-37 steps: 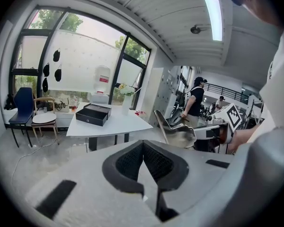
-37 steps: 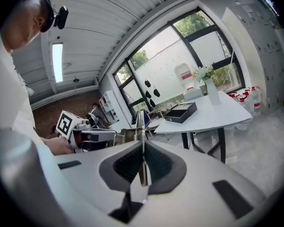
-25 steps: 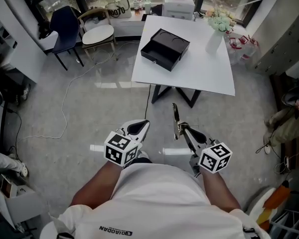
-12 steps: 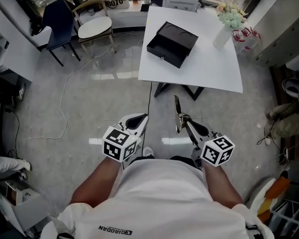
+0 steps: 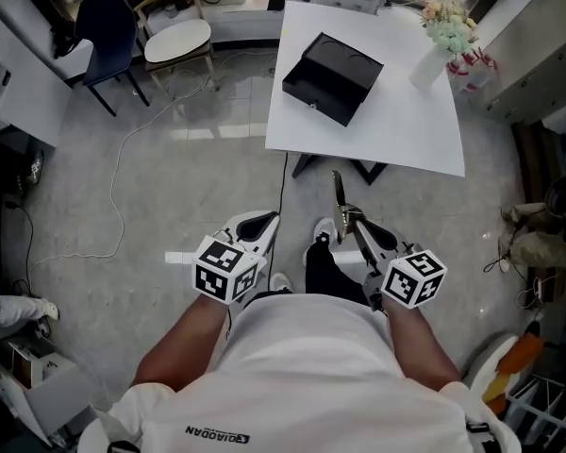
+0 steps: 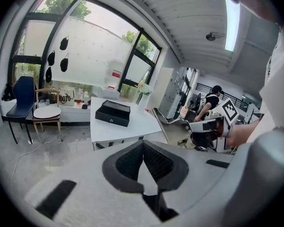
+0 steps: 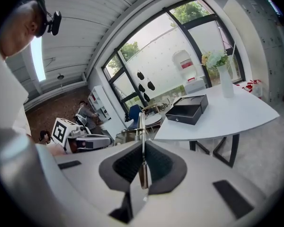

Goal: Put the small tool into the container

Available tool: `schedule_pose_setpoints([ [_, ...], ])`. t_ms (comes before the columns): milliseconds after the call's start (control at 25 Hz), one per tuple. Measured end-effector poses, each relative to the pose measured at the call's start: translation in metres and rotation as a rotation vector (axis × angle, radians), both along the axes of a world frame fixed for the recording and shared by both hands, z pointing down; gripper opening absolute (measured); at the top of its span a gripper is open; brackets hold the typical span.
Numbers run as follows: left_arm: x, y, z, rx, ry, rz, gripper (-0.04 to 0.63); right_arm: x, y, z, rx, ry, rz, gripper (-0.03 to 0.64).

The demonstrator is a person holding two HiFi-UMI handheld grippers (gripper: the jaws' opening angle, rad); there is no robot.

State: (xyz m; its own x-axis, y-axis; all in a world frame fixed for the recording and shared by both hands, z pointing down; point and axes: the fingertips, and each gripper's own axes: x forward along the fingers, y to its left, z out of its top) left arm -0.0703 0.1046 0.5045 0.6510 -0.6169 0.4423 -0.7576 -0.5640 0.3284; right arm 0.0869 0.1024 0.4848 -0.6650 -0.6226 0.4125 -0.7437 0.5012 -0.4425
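Note:
A black open box point(image 5: 332, 64) lies on the white table point(image 5: 396, 130) ahead of me. My right gripper point(image 5: 351, 221) is shut on a thin metal tool point(image 5: 338, 196) that sticks up and forward from its pads. In the right gripper view the tool point(image 7: 142, 141) stands upright between the pads, with the box point(image 7: 188, 109) beyond it on the table. My left gripper point(image 5: 264, 223) hangs beside it over the floor, shut and with nothing in it; its pads point(image 6: 132, 157) touch at the tips. The left gripper view also shows the box point(image 6: 113, 112) and the tool point(image 6: 162, 122).
A white vase of flowers point(image 5: 439, 41) stands at the table's right far corner. A blue chair point(image 5: 108, 26) and a chair with a round white seat point(image 5: 177, 38) stand to the left of the table. A cable point(image 5: 123, 182) trails on the floor. A person sits at the right edge point(image 5: 538, 239).
The table and box have come nearer and slid lower in the head view. Both grippers keep their pose, the right still holding the tool. A leg and shoe now show between the grippers.

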Motion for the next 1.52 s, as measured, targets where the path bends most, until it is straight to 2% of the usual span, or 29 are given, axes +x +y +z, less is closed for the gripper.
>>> schedule_pose_setpoints([
  [360, 0.005, -0.051, -0.002, 0.006, -0.020, -0.026, 0.009, 0.011, -0.068, 0.007, -0.006, -0.026, 0.006, 0.020],
  [680, 0.020, -0.132, -0.020, 0.039, -0.048, -0.047, 0.009, 0.017, -0.152, -0.011, 0.037, -0.035, -0.053, 0.020],
  [1000, 0.048, -0.198, -0.030, 0.060, -0.060, -0.059, 0.009, 0.030, -0.214, -0.009, 0.031, -0.052, -0.106, 0.018],
  [1280, 0.064, -0.234, -0.022, 0.059, -0.065, -0.097, 0.009, 0.041, -0.249, 0.004, 0.022, -0.060, -0.154, 0.018],
  [1520, 0.063, -0.243, -0.019, 0.049, -0.081, -0.100, 0.009, 0.040, -0.265, 0.009, 0.020, -0.076, -0.153, 0.018],
])
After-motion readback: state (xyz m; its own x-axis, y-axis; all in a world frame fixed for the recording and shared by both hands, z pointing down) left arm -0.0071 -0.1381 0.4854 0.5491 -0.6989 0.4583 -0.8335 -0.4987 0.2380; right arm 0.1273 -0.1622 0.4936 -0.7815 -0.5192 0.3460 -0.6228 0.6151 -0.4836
